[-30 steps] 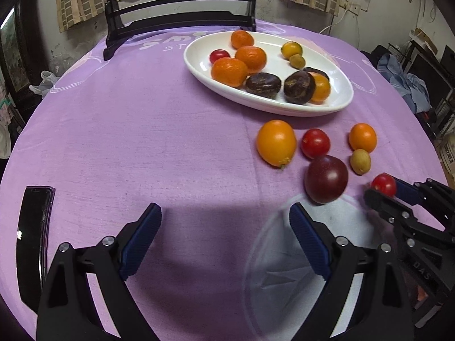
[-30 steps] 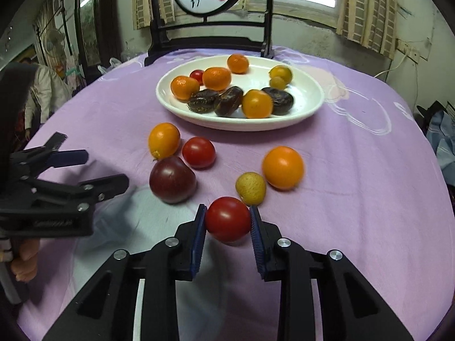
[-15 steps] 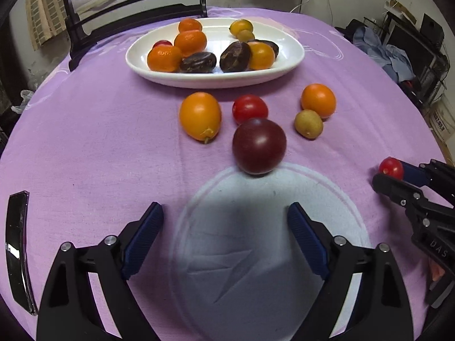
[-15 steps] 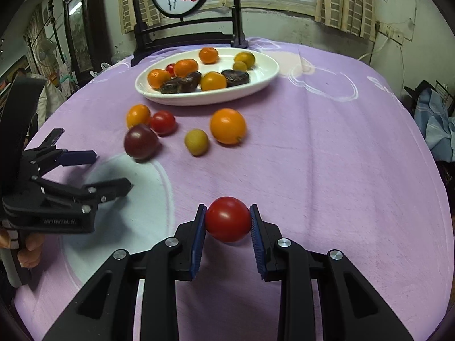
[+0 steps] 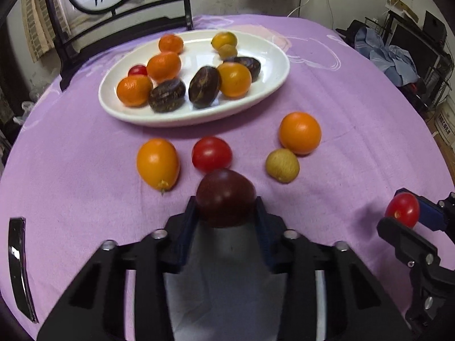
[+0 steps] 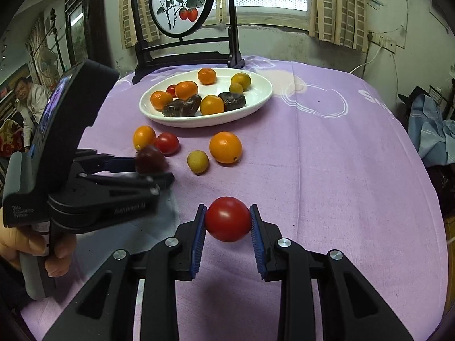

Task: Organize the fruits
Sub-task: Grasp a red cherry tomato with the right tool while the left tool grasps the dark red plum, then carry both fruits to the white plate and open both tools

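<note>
My left gripper [image 5: 226,211] is shut on a dark purple tomato [image 5: 226,197], just in front of the loose fruit; it also shows in the right wrist view [image 6: 149,160]. My right gripper [image 6: 227,221] is shut on a red tomato [image 6: 228,218] and holds it above the cloth, seen at the right of the left wrist view [image 5: 402,209]. A white oval plate [image 5: 267,54] at the back holds several oranges, dark fruits and small tomatoes. Loose on the cloth lie an orange tomato [image 5: 157,163], a red tomato [image 5: 212,153], an orange [image 5: 300,132] and a small yellow-green fruit [image 5: 282,165].
The round table has a purple cloth [image 6: 327,147]. A dark wooden stand with a round painted screen [image 6: 182,2] stands behind the plate. A phone [image 5: 20,267] lies near the table's left edge. A person [image 6: 31,99] sits at far left. Clothes [image 5: 395,59] lie at the right.
My left gripper moved forward and closed on the dark purple tomato. My right gripper drew back and lifted with the red tomato still held.
</note>
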Action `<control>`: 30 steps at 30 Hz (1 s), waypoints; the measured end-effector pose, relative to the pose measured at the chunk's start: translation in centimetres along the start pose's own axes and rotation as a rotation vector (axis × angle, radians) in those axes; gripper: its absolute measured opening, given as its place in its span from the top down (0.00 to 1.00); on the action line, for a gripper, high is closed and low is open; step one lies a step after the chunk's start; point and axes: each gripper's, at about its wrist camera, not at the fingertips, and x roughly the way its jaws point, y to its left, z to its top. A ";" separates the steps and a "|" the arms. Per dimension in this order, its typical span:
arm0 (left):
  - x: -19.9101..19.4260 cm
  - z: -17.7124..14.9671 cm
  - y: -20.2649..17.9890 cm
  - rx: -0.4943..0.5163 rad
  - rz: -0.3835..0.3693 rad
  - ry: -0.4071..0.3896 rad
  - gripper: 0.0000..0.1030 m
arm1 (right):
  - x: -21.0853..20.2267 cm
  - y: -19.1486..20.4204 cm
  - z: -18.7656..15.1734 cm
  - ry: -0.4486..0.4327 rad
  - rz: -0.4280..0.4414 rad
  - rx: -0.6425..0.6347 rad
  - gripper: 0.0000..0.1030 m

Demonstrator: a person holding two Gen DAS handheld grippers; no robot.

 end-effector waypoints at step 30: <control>-5.4 4.6 7.6 -0.028 -0.062 -0.106 0.63 | 1.0 2.1 8.4 -0.071 0.081 -0.007 0.70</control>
